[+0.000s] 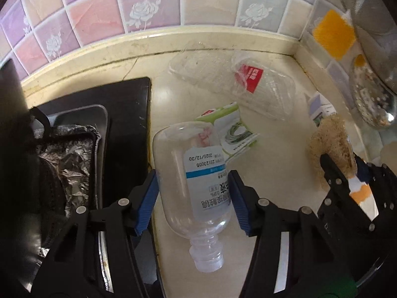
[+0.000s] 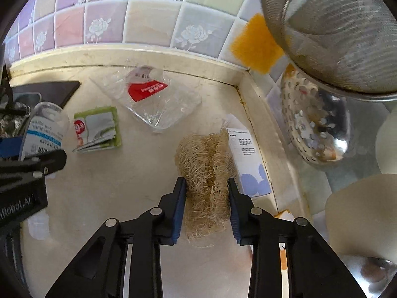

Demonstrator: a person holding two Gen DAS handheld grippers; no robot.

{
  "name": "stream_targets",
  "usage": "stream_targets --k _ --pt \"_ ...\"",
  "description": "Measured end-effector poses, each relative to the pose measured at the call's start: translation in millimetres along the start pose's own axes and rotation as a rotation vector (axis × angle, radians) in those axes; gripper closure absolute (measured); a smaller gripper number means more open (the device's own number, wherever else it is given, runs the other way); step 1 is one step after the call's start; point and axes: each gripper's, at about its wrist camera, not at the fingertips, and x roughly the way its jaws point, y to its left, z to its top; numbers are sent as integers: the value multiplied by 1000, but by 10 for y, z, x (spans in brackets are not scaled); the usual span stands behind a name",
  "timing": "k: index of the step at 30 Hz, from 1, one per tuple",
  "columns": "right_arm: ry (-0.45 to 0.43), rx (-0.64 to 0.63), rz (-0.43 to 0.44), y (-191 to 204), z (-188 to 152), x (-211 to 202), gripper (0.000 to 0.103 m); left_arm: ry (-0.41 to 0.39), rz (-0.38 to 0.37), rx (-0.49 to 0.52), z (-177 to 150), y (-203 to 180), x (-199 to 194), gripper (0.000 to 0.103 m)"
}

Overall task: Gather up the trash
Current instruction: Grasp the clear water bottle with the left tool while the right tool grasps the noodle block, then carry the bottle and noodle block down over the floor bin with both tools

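Note:
My left gripper [image 1: 193, 191] is shut on a clear plastic bottle [image 1: 196, 173] with a white and blue label, its cap pointing toward the camera. My right gripper [image 2: 207, 191] is shut on a tan loofah scrubber [image 2: 206, 168]; the loofah also shows in the left wrist view [image 1: 330, 146]. On the cream counter [image 2: 99, 186] lie a green and white packet [image 2: 98, 129], a clear plastic tray with a red label [image 2: 153, 99] and a white carton [image 2: 245, 161] beside the loofah. The bottle appears at the left of the right wrist view [image 2: 44, 126].
A black stove with a foil-lined tray [image 1: 72, 154] is at the left. A tiled wall [image 1: 148, 7] runs behind. A metal strainer [image 2: 335, 29] and perforated colander [image 2: 315, 124] hang at the right, with an orange pad [image 2: 255, 47] on the wall.

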Motion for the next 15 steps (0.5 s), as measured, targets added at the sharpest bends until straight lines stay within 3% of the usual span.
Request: stream_targets --k 8,15 --pt "-41 56 64 -117 -55 -559 73 -30 -34 22 -188 -2 -384 51" --pt "-51 113 128 -172 -396 -1273 73 -40 -70 59 -580 -42 -813 51"
